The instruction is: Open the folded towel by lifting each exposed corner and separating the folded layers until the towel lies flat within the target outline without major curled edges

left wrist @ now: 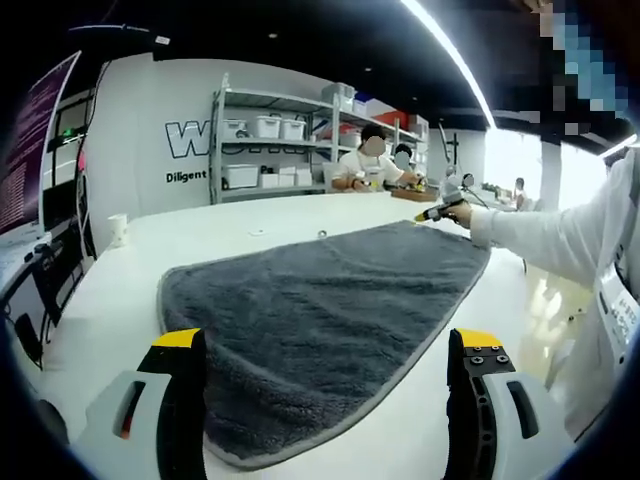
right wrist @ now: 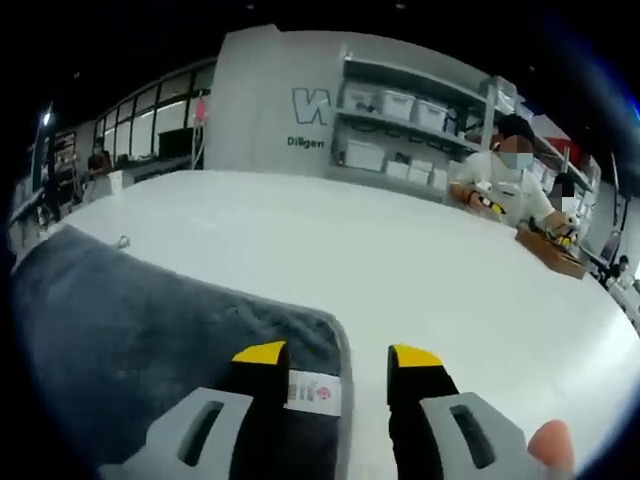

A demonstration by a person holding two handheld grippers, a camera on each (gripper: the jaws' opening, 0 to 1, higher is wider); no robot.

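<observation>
The dark grey fluffy towel with a pale stitched edge lies spread on the white worktop, mostly flat. In your left gripper view, your left gripper has its jaws wide apart with nothing between them; the near towel edge lies between and in front of them. Far across, your right gripper is at the far corner. Your right gripper view shows the white label on that corner, just beside the left jaw of the right gripper, whose jaws stand apart; whether they touch the towel, I cannot tell
</observation>
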